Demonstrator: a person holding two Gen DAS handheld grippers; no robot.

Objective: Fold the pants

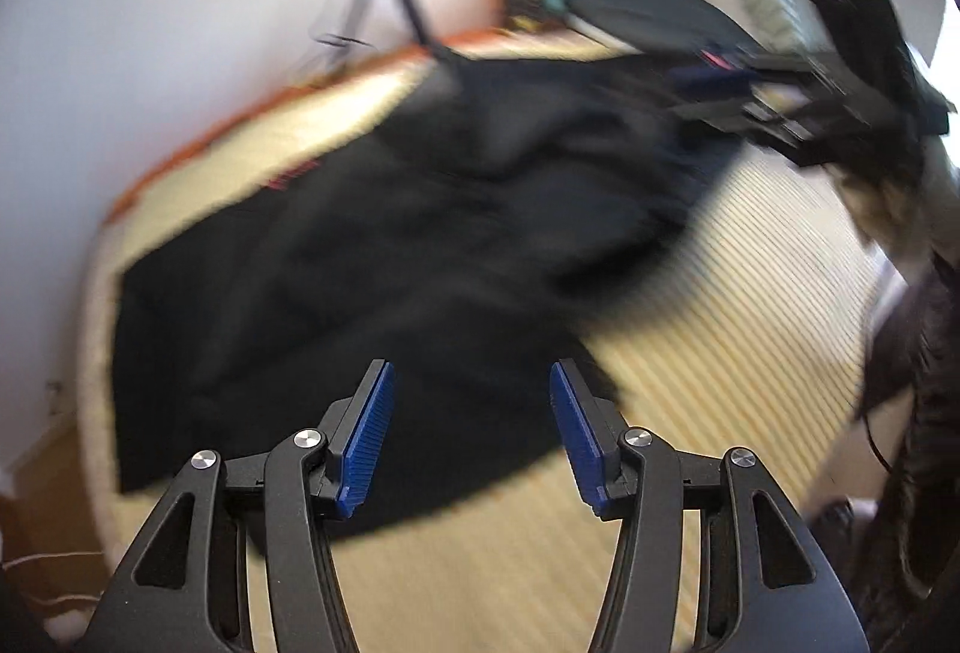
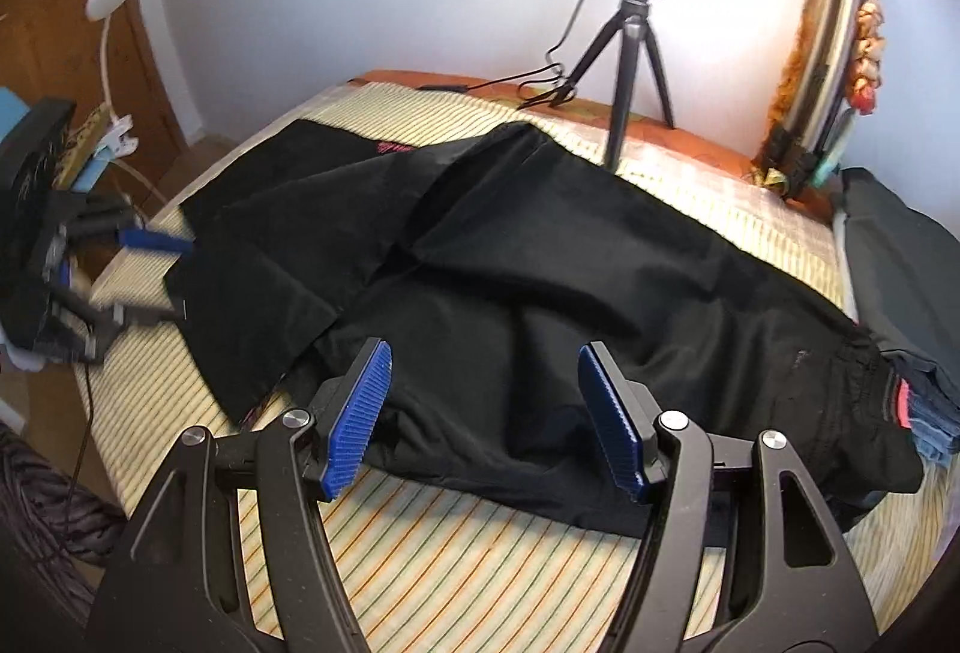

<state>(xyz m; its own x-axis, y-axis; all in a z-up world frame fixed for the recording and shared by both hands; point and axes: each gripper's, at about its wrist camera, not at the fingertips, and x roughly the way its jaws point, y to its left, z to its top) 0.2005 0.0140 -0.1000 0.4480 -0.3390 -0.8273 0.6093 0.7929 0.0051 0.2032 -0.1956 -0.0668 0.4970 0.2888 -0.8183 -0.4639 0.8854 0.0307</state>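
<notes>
Fingers of both the left gripper point(image 1: 471, 434) and right gripper point(image 2: 483, 413) gape wide, empty, above rumpled black pants point(image 2: 540, 257) barely folded.

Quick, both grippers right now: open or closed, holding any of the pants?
Left gripper: open, empty, over the black pants.
Right gripper: open, empty, over the pants' near edge.

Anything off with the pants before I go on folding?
The black pants lie rumpled on the striped mat: the legs overlap unevenly at the left and the cloth bunches near the right gripper. Both grippers are open, and the left gripper holds nothing.
</notes>
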